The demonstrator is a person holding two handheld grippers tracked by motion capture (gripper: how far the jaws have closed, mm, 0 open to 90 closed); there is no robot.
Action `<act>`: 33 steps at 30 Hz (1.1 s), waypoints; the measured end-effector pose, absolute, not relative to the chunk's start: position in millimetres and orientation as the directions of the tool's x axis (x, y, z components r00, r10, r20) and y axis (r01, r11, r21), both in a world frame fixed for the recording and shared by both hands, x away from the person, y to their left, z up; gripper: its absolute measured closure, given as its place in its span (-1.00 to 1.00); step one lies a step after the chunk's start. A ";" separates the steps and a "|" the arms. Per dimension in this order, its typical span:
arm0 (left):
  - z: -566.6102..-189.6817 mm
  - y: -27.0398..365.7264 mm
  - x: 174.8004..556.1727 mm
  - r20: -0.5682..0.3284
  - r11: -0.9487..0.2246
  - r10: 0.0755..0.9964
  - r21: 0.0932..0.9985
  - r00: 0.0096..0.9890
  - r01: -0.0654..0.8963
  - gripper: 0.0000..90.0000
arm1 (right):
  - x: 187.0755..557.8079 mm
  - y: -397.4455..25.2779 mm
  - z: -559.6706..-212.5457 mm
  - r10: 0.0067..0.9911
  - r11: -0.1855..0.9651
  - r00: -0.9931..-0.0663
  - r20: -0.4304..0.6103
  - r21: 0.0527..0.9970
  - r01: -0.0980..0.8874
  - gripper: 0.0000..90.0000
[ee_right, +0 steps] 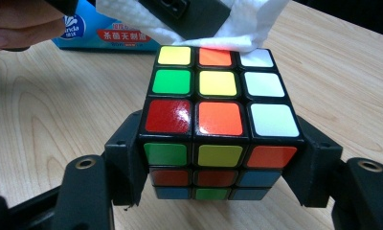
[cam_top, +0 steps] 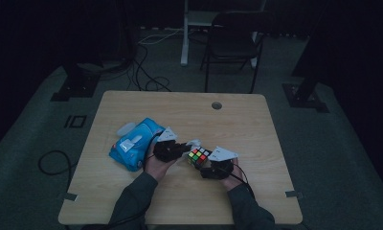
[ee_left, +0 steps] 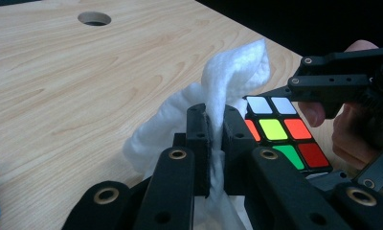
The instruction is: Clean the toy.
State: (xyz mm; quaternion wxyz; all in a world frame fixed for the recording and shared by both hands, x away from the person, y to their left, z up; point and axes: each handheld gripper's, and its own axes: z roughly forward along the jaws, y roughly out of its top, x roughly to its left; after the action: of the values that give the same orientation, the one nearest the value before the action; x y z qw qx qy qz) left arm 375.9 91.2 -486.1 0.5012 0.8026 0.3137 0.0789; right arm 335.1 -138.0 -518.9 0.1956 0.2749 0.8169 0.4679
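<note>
The right gripper [ee_right: 218,163] is clamping the cube [ee_right: 217,120] just above the tabletop [ee_right: 50,120] while the left gripper [ee_left: 217,139] is pinching a wipe [ee_left: 228,86] against its far edge, and a hard push could be twisting the cube loose.

I see a pale wooden worktop [cam_top: 132,201] with a cable hole [cam_top: 217,105] near its far edge; a blue wipes pack [cam_top: 134,143] lies toward its left edge.
</note>
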 end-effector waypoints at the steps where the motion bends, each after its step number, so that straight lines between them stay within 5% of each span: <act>1: -486.5 91.1 376.0 -0.186 -0.304 0.582 0.853 0.792 0.424 0.90 | 335.1 -138.0 -518.8 0.632 0.410 -0.772 -0.061 0.872 0.267 -0.24; 33: -512.4 92.7 368.9 -0.227 -0.336 0.573 0.811 0.787 0.479 0.90 | 338.1 -150.3 -513.4 0.667 0.365 -0.743 -0.052 0.892 0.266 -0.24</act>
State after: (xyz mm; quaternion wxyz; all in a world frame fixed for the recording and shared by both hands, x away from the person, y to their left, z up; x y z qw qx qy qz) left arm 368.9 92.7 -512.4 0.4775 0.8158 0.3224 0.0497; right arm 338.1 -150.3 -513.4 0.2081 0.2918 0.7995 0.4820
